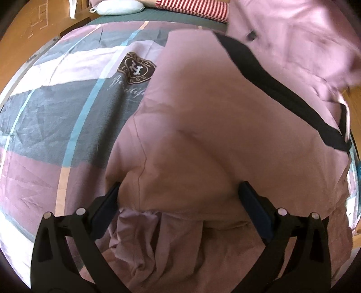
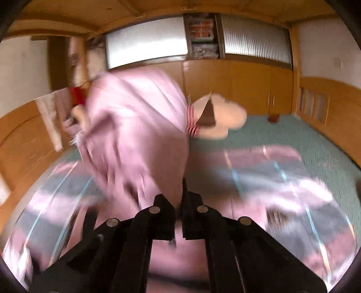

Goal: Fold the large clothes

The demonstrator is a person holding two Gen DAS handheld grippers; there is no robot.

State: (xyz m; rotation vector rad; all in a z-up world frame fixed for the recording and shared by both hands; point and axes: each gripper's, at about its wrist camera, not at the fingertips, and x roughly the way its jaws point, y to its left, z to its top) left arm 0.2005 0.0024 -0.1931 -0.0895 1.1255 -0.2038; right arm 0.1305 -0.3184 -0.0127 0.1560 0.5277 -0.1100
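Note:
A large pink garment [image 1: 203, 139] with a black band [image 1: 270, 74] lies heaped on the bed. My left gripper [image 1: 181, 187] points down at it with its jaws wide apart. A bulge of the pink cloth sits between the fingers [image 1: 255, 209], and their tips are partly covered by it. In the right wrist view my right gripper [image 2: 180, 202] is shut on a part of the pink garment [image 2: 135, 135]. That part rises blurred above the jaws, up and to the left over the bed.
The bed carries a plaid cover [image 1: 56, 117] with a dark crest [image 1: 136, 68]. A pale pillow [image 1: 117, 9] and a red-and-white striped cloth [image 1: 191, 9] lie at its far end. A cream cushion [image 2: 221, 119] rests on the green sheet [image 2: 293, 135] before wooden wardrobes [image 2: 248, 85].

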